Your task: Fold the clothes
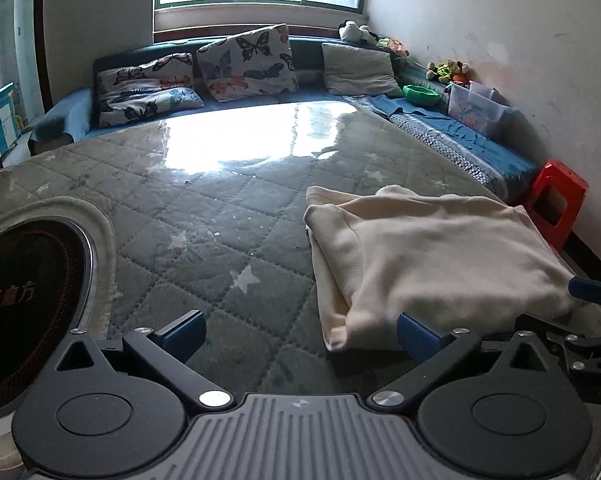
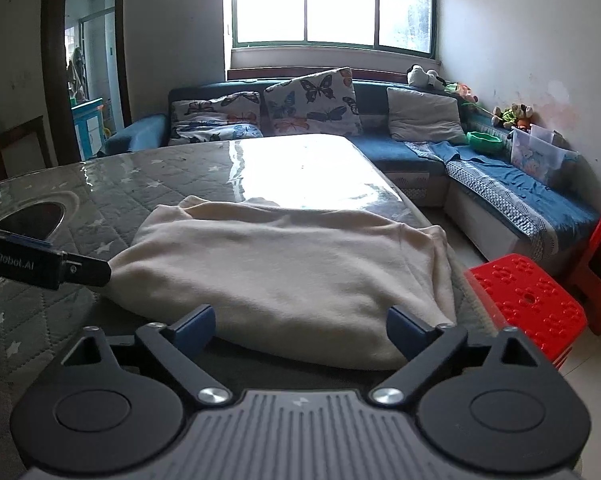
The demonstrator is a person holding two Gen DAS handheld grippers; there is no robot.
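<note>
A cream garment (image 1: 428,256) lies folded into a thick rectangle on the quilted grey table cover (image 1: 204,240), near the table's right edge. My left gripper (image 1: 300,334) is open and empty, just in front of the garment's near left corner. My right gripper (image 2: 300,326) is open and empty, its fingers spread at the garment's (image 2: 284,264) near edge. The right gripper's blue fingertip (image 1: 592,290) shows at the far right of the left wrist view. The left gripper's side (image 2: 40,264) shows at the left of the right wrist view, touching the garment's left edge.
A round black hob (image 1: 24,304) is set into the table at the left. A blue corner sofa (image 2: 500,184) with butterfly cushions (image 2: 312,104) stands behind the table. Red plastic stools (image 2: 528,304) stand right of the table. A clear storage box (image 2: 540,152) sits on the sofa.
</note>
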